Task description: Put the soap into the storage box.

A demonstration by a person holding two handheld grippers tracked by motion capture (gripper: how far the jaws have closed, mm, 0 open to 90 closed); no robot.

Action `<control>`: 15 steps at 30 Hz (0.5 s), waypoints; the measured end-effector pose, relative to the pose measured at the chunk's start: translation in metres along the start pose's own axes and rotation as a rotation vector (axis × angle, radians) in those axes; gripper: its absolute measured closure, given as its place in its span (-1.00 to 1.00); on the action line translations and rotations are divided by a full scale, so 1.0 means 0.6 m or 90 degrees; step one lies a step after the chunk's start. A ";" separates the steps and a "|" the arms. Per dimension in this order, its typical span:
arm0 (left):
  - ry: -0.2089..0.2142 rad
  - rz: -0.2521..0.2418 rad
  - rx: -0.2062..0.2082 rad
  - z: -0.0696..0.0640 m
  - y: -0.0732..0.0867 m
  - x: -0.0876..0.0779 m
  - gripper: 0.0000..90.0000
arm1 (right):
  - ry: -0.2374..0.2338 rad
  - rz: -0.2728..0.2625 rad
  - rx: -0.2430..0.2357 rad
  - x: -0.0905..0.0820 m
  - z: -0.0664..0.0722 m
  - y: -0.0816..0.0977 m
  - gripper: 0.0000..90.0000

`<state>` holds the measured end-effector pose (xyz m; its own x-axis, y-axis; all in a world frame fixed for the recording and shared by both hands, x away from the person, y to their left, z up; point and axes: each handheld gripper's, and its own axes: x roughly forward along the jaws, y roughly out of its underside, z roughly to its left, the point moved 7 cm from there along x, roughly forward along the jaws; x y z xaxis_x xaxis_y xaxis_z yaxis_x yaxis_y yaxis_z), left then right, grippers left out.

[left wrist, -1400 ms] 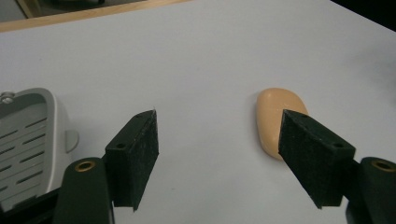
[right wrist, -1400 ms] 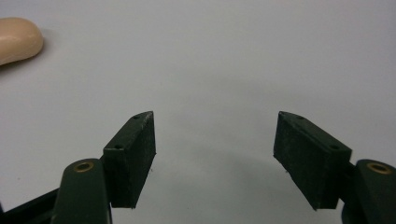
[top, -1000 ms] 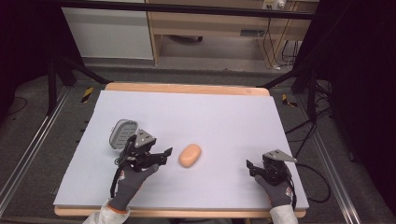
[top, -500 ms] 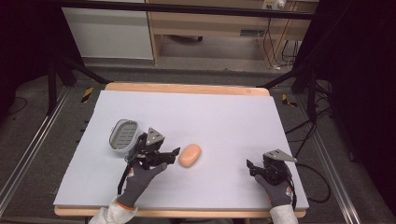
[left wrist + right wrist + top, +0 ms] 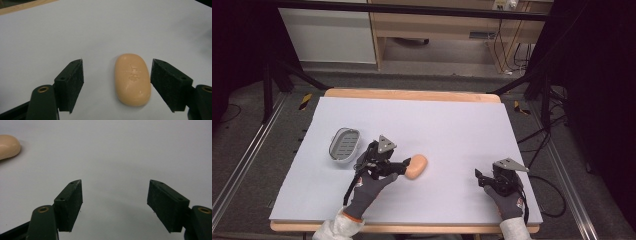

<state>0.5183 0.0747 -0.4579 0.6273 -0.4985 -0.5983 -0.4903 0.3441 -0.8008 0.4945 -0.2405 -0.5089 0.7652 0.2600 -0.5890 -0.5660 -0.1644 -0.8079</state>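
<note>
Worktop point(image 5: 462, 125): flat, matte pale lavender-white sheet over a light wooden board whose edge shows at front and back.

Soap bar point(image 5: 416, 166): smooth, rounded oblong, peach-orange, with a faint embossed mark on its top face. Lies flat on the sheet, left of centre, toward the near edge. In the left gripper view the soap bar point(image 5: 132, 78) sits between the jaws, nearer the right-hand pad; whether it touches that pad cannot be told.

Left gripper point(image 5: 401, 167): jaws spread wide around the bar, not pinching. Pads are black, blocky, with a rough foam-like face; brass-coloured rivets at the arms. A grey three-cornered plate rides on top. Held by a hand point(image 5: 367, 192) in a grey knit glove.

Soap dish point(image 5: 344, 145): grey, oval, ridged floor, raised rim. Rests on the sheet just beyond the left gripper, apart from the bar.

Right gripper point(image 5: 482, 177): jaws spread, nothing between them, low over bare sheet near the right front corner, well apart from the bar.
</note>
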 end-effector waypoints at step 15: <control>0.003 0.036 0.023 -0.019 0.001 0.039 -0.42 | -0.004 -0.002 0.000 -0.002 -0.001 0.003 -0.37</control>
<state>0.5259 0.0542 -0.4718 0.5968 -0.4812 -0.6421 -0.5025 0.3998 -0.7666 0.4927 -0.2415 -0.5098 0.7647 0.2670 -0.5865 -0.5639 -0.1632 -0.8095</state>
